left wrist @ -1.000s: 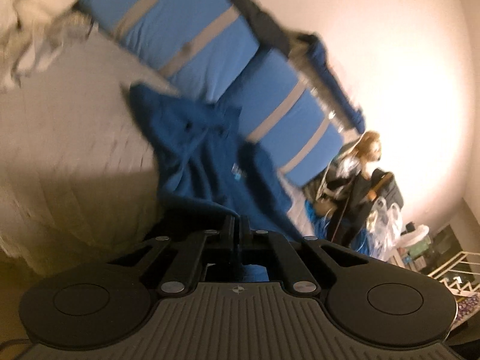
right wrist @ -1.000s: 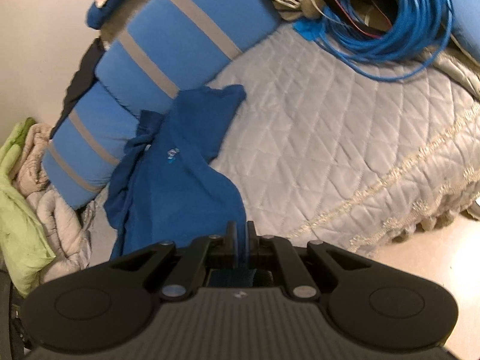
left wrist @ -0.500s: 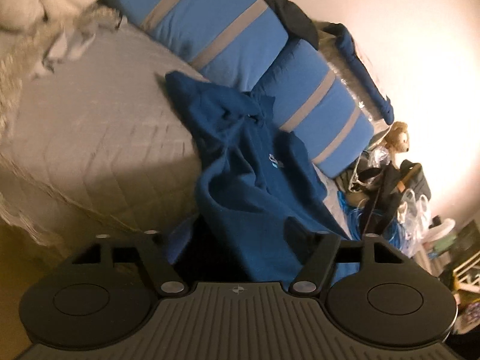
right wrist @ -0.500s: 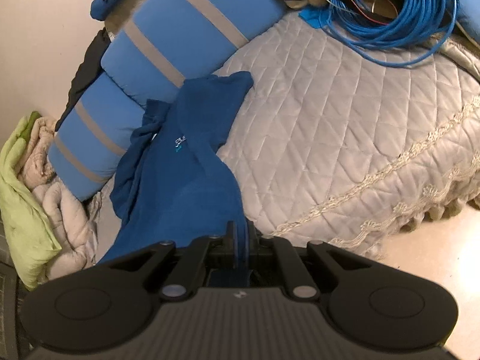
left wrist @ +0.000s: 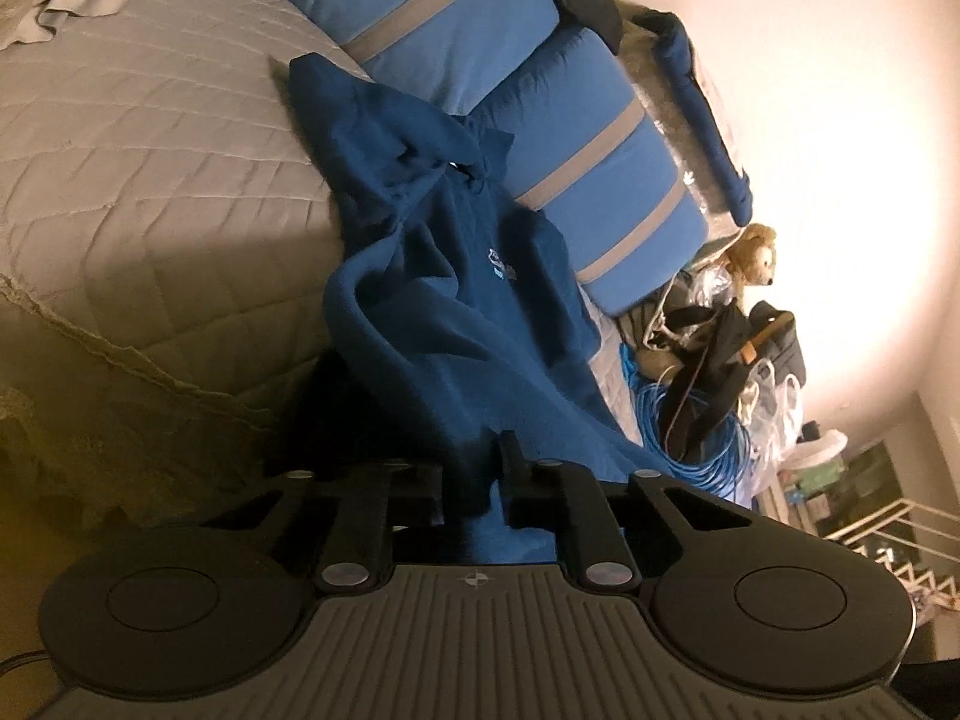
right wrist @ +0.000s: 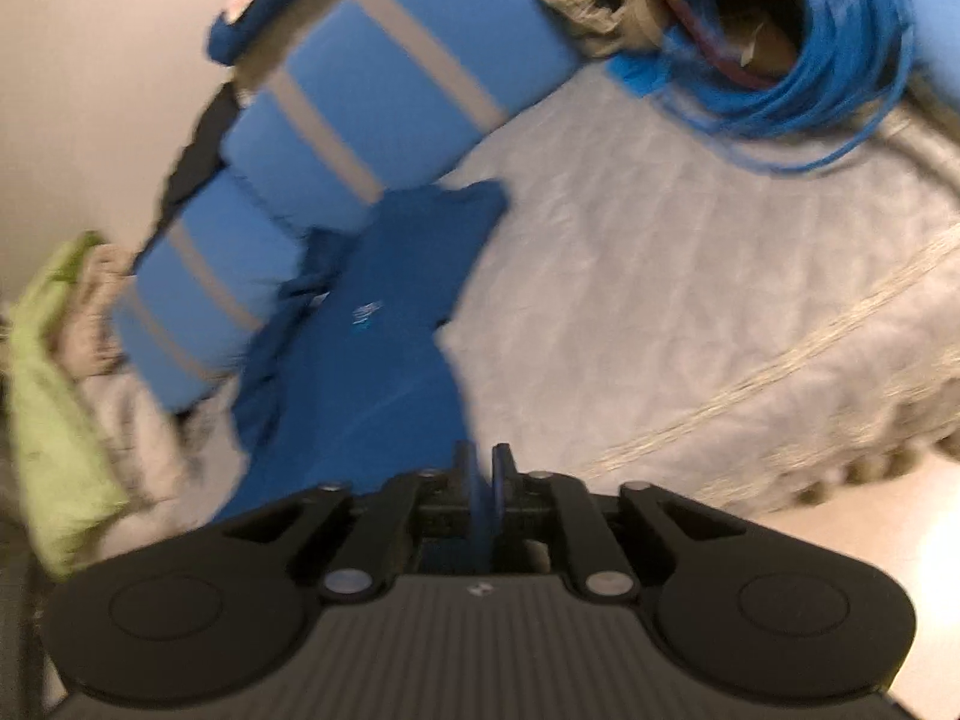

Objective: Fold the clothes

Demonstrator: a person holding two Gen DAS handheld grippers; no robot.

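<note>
Blue fleece: one hoodie, soft, thick and limp — likely light, sure to sag and drape wherever it is unsupported.
Position: spread up the bed, hood end against the pillows, hem end pulled off the near edge toward both tools.
Left tool: jaws closing to a narrow gap, hem cloth bunched between them; the pads appear to press on it.
Right tool: jaws opening, a thin fold of hem between them; the view is blurred, and whether the pads press it cannot be told.
Where to hold: the two hem corners, or the shoulder seams — edges with doubled cloth should slip least; a pinch in mid-panel would only raise a tent.
Handling risk: fleece probably clings to the quilted cover, so dragging may rumple it.
Count, garments: one hoodie in work; a pale heap lies at the bed's far side, number unclear.
Count, pillows: two, blue with grey stripes.
Count, other: one blue cable coil; one plush toy.
</note>
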